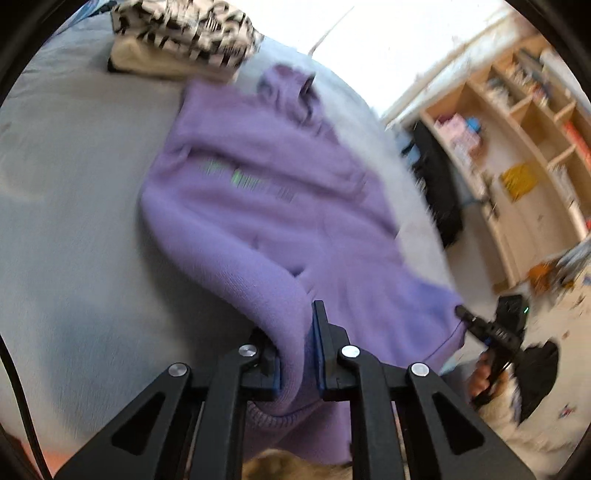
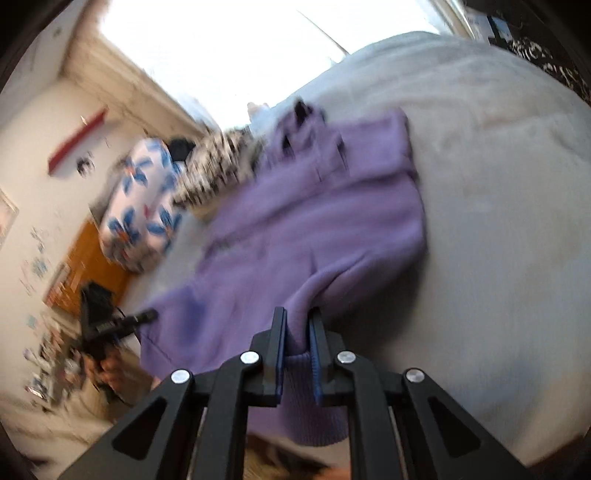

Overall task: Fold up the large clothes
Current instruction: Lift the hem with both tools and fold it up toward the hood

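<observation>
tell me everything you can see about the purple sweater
The purple sweater is a soft, thick knit with a high collar at its far end, ribbed cuffs or hem near the cameras, and a small blurred print on the chest. It lies spread across the pale grey bed, its near edge lifted. The left gripper and right gripper are each shut on a bunch of its fabric. A black-and-white patterned cloth sits just beyond its collar.

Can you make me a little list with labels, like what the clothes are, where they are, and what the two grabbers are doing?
garment: purple sweater, partly spread out
surface: grey bed cover
left gripper: shut on the sweater's near edge
right gripper: shut on the sweater's near edge
behind the sweater: black-and-white patterned fabric
beside it: blue-flowered pillow
room: wooden shelves
</observation>
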